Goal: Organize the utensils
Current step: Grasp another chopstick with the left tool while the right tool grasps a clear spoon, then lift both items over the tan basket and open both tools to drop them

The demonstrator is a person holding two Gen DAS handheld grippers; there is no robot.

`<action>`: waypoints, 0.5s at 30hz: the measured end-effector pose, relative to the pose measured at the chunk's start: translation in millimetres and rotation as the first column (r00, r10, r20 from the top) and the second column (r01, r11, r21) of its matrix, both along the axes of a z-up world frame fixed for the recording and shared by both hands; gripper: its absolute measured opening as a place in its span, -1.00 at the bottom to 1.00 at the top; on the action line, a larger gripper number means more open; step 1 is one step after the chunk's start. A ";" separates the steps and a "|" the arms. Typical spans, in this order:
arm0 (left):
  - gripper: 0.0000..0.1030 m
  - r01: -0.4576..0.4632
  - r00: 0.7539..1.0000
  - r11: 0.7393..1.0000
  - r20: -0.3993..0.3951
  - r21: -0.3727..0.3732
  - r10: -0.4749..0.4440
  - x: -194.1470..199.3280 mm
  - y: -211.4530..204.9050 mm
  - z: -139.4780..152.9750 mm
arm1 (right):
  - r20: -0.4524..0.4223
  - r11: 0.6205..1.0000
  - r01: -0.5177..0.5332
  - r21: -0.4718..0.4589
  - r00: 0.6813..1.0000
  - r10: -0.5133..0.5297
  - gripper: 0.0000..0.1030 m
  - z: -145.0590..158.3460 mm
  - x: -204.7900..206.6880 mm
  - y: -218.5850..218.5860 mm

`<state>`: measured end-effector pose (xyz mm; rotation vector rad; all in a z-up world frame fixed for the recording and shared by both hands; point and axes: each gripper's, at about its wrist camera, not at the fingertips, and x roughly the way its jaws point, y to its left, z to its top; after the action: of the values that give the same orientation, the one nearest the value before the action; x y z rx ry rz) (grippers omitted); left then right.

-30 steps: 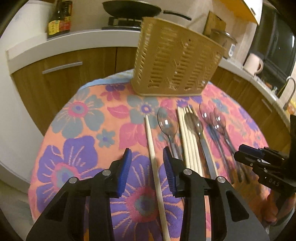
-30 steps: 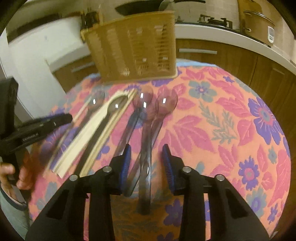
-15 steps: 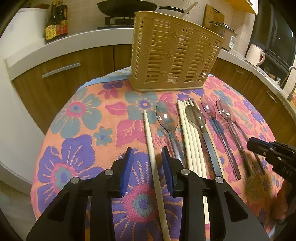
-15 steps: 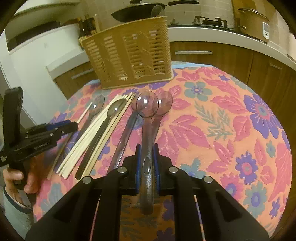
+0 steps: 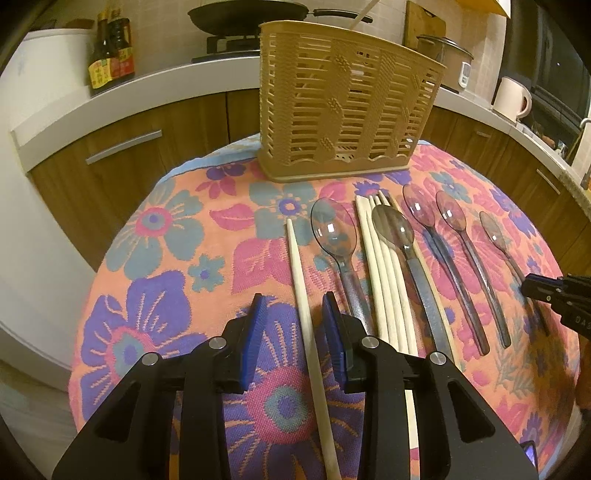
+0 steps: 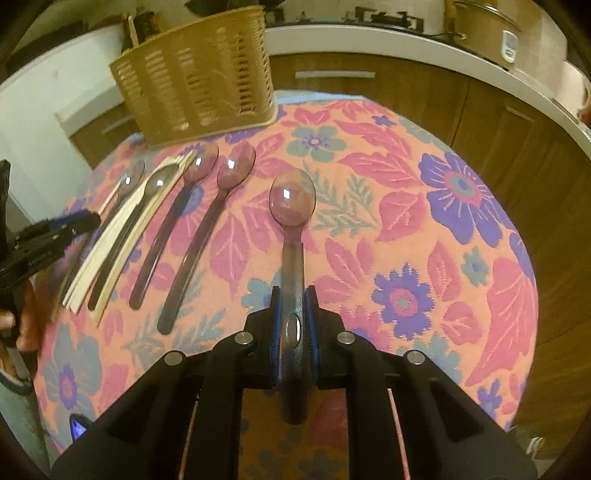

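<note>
Right claw [image 6: 292,301] is clamped on the handle of a tinted plastic spoon [image 6: 292,206], pads pressing both sides; its jaws were just closing onto it. Spoon points bowl-first toward the far edge of the tabletop [image 6: 461,229], set apart to the right of the other utensils.

Left claw [image 5: 291,321] is partly open, straddling 1 loose chopstick [image 5: 301,291]; the pads sit either side of it with gaps, not gripping. That chopstick is the leftmost item in the row.

Rest of the row, left to right in the left wrist view: clear spoon [image 5: 334,232], bundle of chopsticks [image 5: 384,280] with a dark spoon [image 5: 393,227] lying on top, then 2 tinted spoons [image 5: 450,216] side by side. All lie lengthwise, bowls toward the far edge.

Slatted tan basket [image 5: 347,107] stands upright at the far edge of the tabletop, just behind the spoon bowls. Tabletop carries a floral cloth [image 5: 177,236] in orange, pink and purple.

A hand [image 6: 22,325] holding the left claw shows at the left margin of the right wrist view. Kitchen counter [image 5: 155,85] with 2 bottles [image 5: 110,48] and a pan [image 5: 251,13] sits behind.
</note>
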<state>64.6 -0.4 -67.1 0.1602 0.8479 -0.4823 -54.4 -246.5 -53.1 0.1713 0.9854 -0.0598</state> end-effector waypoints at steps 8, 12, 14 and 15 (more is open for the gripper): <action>-0.42 0.025 0.998 0.996 -0.062 0.080 -0.020 8.0 -9.1 4.4 | -0.178 0.998 -0.051 0.040 0.982 0.057 -0.69 2.8 43.0 -4.4; -0.42 0.054 0.992 0.987 -0.118 0.152 -0.036 14.7 -17.3 6.9 | -0.283 0.996 -0.045 0.076 0.957 0.065 -0.69 3.2 67.2 -9.0; -0.42 0.067 0.991 0.981 -0.128 0.180 -0.044 15.4 -20.0 6.7 | -0.310 0.995 -0.051 0.084 0.948 0.075 -0.69 3.4 75.4 -9.8; -0.43 0.074 0.990 0.978 -0.130 0.193 -0.049 15.4 -21.1 6.5 | -0.319 0.995 -0.053 0.089 0.944 0.079 -0.69 3.0 80.2 -10.5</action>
<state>80.0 -21.6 -60.5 0.3427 1.0153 -0.4696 25.9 -256.9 -50.1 0.2052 1.3213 0.0137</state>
